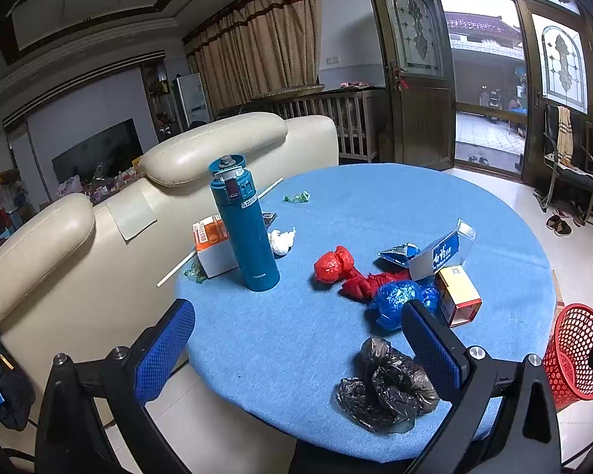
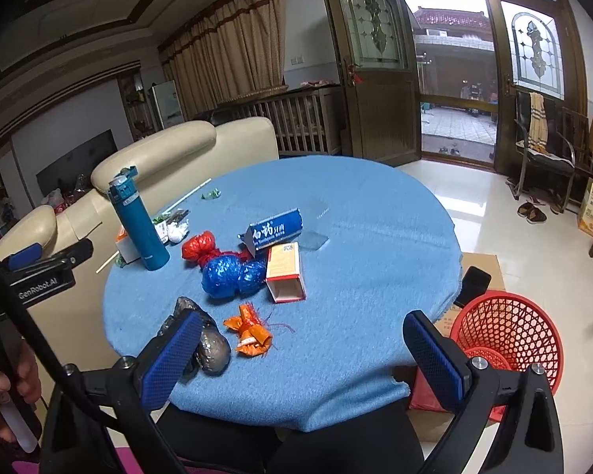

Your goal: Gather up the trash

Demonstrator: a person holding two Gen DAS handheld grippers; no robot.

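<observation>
Trash lies on a round blue table [image 1: 375, 205] [image 2: 355, 205]: a black plastic bag [image 1: 387, 391] [image 2: 213, 349], a blue bag [image 1: 395, 302] [image 2: 229, 276], a red bag [image 1: 336, 266] [image 2: 199, 247], an orange wrapper [image 2: 251, 333], a small open carton [image 1: 458, 294] [image 2: 284, 272], a blue toothpaste box [image 1: 439, 254] [image 2: 274, 231] and white tissue [image 1: 280, 241]. A red mesh basket [image 1: 573, 355] [image 2: 510, 335] stands on the floor at the table's right. My left gripper [image 1: 296, 349] is open above the near table edge, beside the black bag. My right gripper [image 2: 302, 357] is open over the near edge, right of the orange wrapper.
A teal flask [image 1: 245, 225] [image 2: 140, 225] stands upright at the table's left, with an orange-white carton [image 1: 213, 249] and a long white straw [image 1: 178, 270] behind it. A cream sofa [image 1: 99, 237] flanks the left. A cardboard sheet [image 2: 482, 272] lies under the basket.
</observation>
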